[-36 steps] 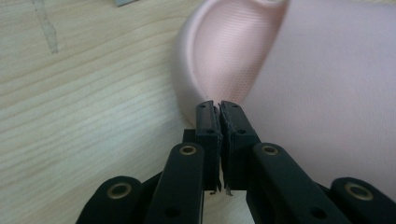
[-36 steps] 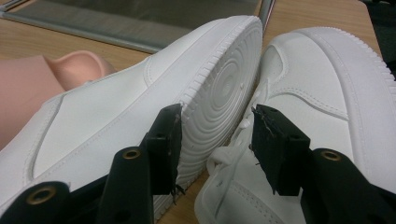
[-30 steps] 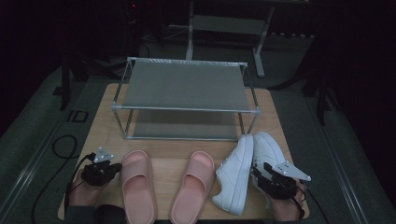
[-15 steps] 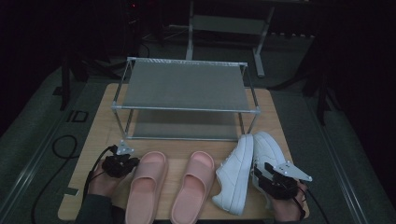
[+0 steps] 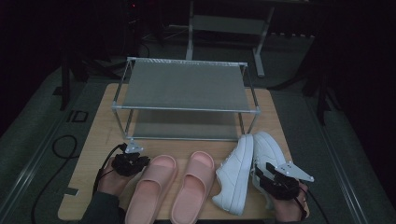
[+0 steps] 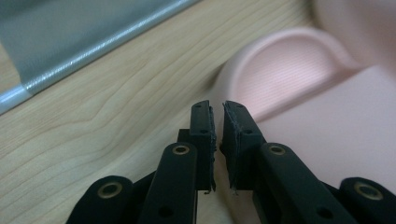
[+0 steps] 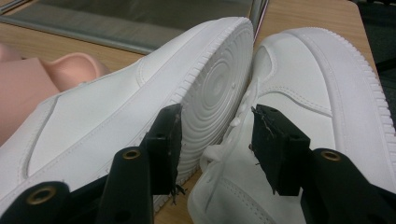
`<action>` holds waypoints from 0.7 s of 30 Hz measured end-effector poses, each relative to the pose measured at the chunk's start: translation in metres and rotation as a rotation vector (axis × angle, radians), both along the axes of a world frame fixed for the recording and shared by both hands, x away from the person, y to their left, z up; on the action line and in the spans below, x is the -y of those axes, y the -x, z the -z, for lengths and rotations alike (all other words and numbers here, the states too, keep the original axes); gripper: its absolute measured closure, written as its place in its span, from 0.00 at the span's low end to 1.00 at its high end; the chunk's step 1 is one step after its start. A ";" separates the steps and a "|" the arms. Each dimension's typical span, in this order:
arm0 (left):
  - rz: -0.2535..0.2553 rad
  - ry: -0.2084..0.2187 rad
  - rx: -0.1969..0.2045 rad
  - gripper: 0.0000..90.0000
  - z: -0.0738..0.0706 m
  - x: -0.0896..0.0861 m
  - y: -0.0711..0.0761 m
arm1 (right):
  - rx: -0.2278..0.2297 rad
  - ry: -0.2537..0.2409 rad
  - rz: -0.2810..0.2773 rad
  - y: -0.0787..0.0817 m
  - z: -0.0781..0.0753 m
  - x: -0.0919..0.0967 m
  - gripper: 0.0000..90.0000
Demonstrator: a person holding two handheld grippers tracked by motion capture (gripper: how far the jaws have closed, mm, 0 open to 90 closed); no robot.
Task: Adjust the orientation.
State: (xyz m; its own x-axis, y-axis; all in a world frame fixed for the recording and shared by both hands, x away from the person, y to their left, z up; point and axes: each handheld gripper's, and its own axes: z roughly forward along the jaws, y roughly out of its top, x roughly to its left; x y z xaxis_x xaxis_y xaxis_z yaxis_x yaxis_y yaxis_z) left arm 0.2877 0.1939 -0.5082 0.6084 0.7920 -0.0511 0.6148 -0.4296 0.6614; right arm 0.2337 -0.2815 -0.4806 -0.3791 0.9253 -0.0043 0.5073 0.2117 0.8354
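Two pink slides lie side by side on the wooden board (image 5: 100, 135): the left slide (image 5: 149, 191) (image 6: 299, 74) and the right slide (image 5: 194, 186). My left gripper (image 5: 139, 162) (image 6: 217, 112) sits at the left slide's far end. Its jaws have just been opening and stand a narrow slit apart with nothing between them. A white sneaker (image 5: 236, 177) (image 7: 116, 107) lies on its side, sole against its upright mate (image 5: 271, 151) (image 7: 317, 84). My right gripper (image 5: 260, 173) (image 7: 215, 126) clasps both sneakers, one pad on each.
A two-shelf metal shoe rack (image 5: 184, 84) stands across the back of the board, its lower shelf edge close ahead of both grippers. Cables trail off the board's left side. Dark floor and furniture legs surround the board.
My left gripper has moved right and a little forward. The left slide's far end has swung right with it, closer to the other slide. The right gripper and the sneakers have stayed put.
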 end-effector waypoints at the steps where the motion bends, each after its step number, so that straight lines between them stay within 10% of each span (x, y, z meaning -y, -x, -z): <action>1: 0.002 0.013 0.008 0.91 -0.003 0.001 0.004 | 0.001 -0.002 0.000 0.000 0.000 0.000 0.58; 21: 0.128 0.037 0.041 0.92 -0.037 0.018 0.055 | -0.001 -0.003 0.001 0.000 -0.001 0.000 0.58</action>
